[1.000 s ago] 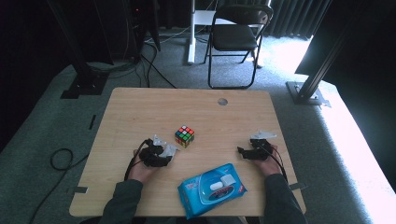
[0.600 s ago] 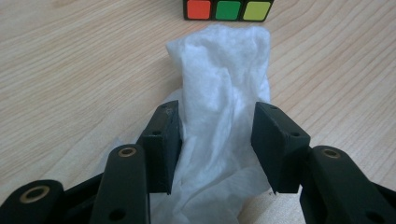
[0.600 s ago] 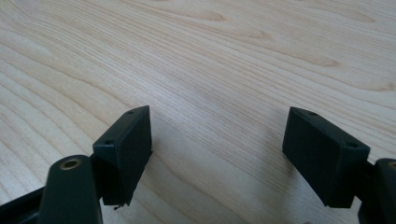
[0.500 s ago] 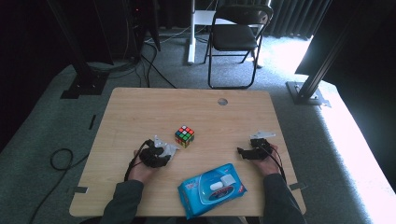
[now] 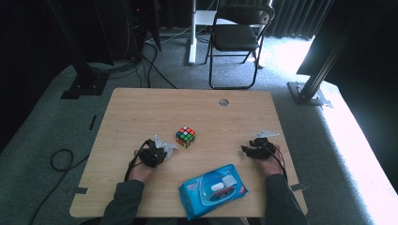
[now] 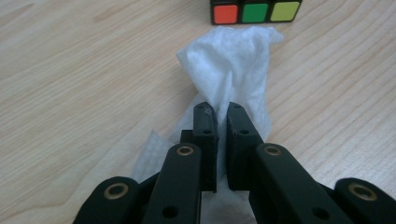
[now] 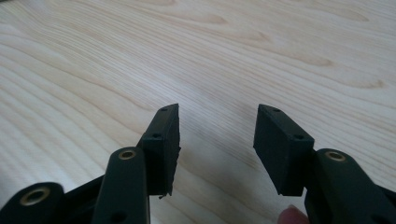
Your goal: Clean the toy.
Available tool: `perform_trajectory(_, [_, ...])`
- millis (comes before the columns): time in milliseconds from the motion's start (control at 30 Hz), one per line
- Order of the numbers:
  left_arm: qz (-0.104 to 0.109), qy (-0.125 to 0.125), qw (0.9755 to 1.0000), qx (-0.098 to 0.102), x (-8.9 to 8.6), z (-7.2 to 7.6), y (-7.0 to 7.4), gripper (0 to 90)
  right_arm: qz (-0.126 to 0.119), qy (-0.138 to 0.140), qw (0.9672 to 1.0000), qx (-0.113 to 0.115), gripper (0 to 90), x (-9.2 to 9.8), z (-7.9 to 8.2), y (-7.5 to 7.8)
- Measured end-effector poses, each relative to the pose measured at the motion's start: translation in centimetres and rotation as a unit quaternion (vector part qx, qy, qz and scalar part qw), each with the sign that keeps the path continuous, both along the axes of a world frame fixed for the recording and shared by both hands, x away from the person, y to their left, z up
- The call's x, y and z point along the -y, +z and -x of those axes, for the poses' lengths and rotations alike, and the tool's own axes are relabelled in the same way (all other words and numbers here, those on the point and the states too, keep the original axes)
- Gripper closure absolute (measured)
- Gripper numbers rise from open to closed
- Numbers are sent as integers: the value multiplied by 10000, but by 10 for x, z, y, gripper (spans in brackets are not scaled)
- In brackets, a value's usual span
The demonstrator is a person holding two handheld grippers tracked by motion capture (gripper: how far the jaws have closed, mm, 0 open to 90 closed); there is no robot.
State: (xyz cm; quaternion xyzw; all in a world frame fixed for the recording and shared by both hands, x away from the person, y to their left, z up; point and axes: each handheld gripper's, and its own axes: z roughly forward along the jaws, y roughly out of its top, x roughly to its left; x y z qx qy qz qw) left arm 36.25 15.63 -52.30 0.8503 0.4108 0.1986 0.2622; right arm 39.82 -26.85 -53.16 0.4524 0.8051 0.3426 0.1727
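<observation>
1. While the left gripper (image 6: 217,109) has just closed, pinching the white wipe (image 6: 233,60) on the desk (image 5: 141,112) beside the cube (image 5: 186,137), lift slowly.
2. The right gripper (image 7: 217,126), closing partway, holds nothing; keep it clear.

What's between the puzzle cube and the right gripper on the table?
Only bare tabletop, seen in the high view, separates the cube and the right gripper.
</observation>
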Motion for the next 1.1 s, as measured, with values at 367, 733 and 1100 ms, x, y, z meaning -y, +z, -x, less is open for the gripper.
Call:
perform_trajectory(367, [399, 158, 9984, 378, -16, 4, 20, 855, -178, 281, 9991, 265, 478, -14, 5, 22])
perform_trajectory(733, [661, 83, 9963, 538, -18, 9, 34, 857, -309, 608, 9971, 345, 450, -31, 2, 33])
perform_trajectory(1100, [660, 27, 9966, 493, -18, 9, 35, 856, -268, 914, 9947, 399, 409, -57, -6, 43])
